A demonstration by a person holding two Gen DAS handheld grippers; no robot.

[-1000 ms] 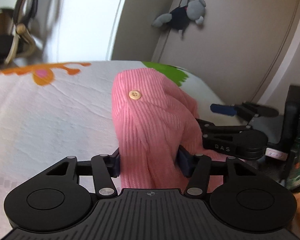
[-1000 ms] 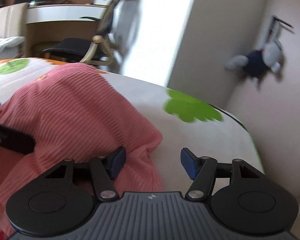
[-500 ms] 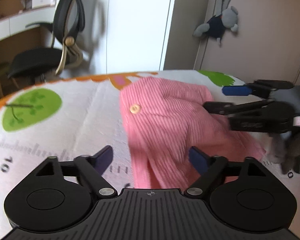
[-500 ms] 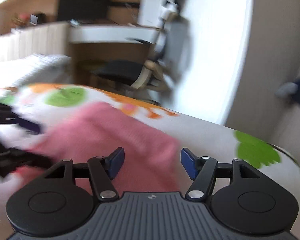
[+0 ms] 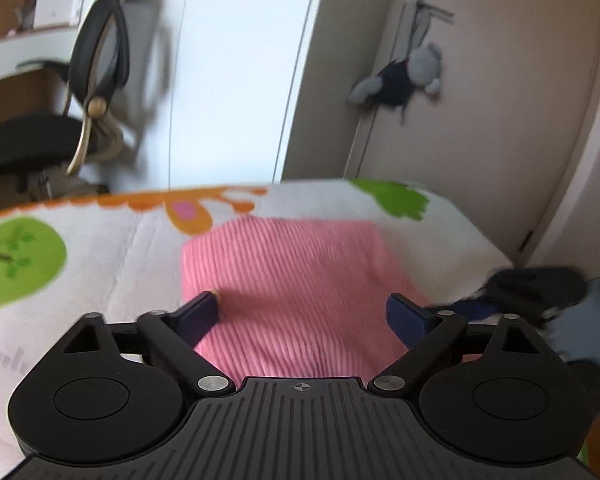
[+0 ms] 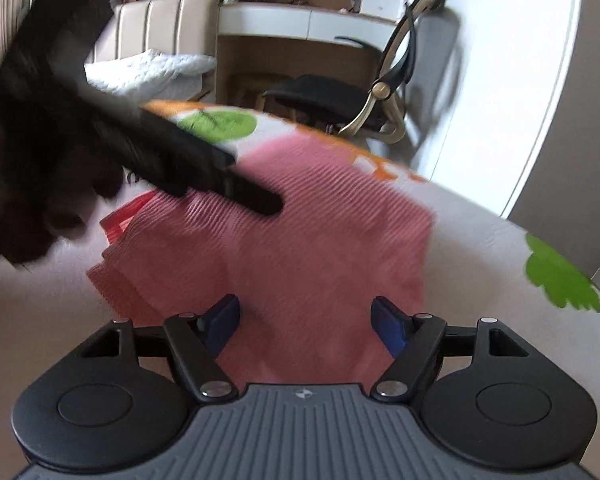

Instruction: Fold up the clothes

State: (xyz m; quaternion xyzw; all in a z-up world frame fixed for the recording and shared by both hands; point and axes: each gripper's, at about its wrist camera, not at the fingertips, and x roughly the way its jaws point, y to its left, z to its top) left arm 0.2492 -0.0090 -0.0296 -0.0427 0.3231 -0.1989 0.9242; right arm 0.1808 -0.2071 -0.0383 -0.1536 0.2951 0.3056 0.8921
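White quilted fabric printed with green trees and orange shapes covers the bed (image 5: 100,248), and its surface is seen to be softly padded with faint stitched seams. On it a pink ribbed garment (image 5: 292,276) is laid as a roughly rectangular folded bundle, its fine parallel ridges running along its length; in the right wrist view the same garment (image 6: 300,240) is shown with a squared far corner and a looser, layered edge at the near left. A small pale round button (image 5: 217,295) is glimpsed at the garment's near left, just beside a blue pad.

The left tongs (image 5: 302,314) are held spread wide above the near part of the garment, nothing being pinched between the dark blue pads. The right tongs (image 6: 304,316) are likewise spread apart over the near edge of the cloth, with no fabric caught. Both are built of matte black linkages with round silver pivots and a ridged grey body.

A black mesh office chair (image 5: 96,80) with a curved metal frame is seen beyond the bed, beside a smooth white wardrobe door (image 5: 240,80). A grey plush toy (image 5: 404,80) in a dark top is hung on the beige door (image 5: 500,120).
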